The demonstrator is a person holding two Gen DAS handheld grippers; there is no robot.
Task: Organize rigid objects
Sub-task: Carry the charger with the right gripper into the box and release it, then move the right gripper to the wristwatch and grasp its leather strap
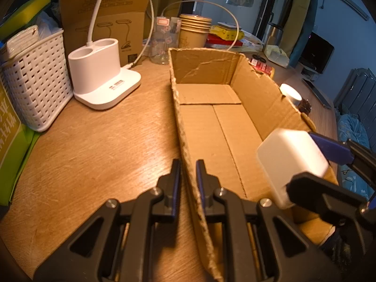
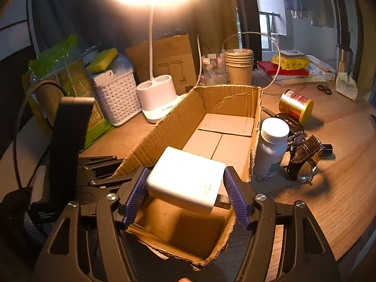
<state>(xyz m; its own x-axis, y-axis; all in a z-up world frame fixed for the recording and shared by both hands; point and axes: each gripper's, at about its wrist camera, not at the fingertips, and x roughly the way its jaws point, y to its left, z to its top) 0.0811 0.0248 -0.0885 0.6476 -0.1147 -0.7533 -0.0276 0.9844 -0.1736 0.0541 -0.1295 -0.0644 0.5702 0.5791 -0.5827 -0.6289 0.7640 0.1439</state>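
My right gripper (image 2: 188, 197) grips a white charger block (image 2: 188, 181) between its purple pads (image 2: 137, 195); the block hangs above the near end of the open cardboard box (image 2: 206, 108), not touching the floor of it. My left gripper (image 1: 188, 183) is closed on the left wall of the box (image 1: 185, 141), one finger on each side of the cardboard. The box lies on the wooden desk (image 1: 98, 145), and I see nothing on its floor. Just beside its right wall stand a white bottle (image 2: 272, 148) and a wristwatch (image 2: 303, 162); a gold can (image 2: 296, 105) lies further toward the far edge. A white lamp base (image 1: 103, 77) stands near the left wall.
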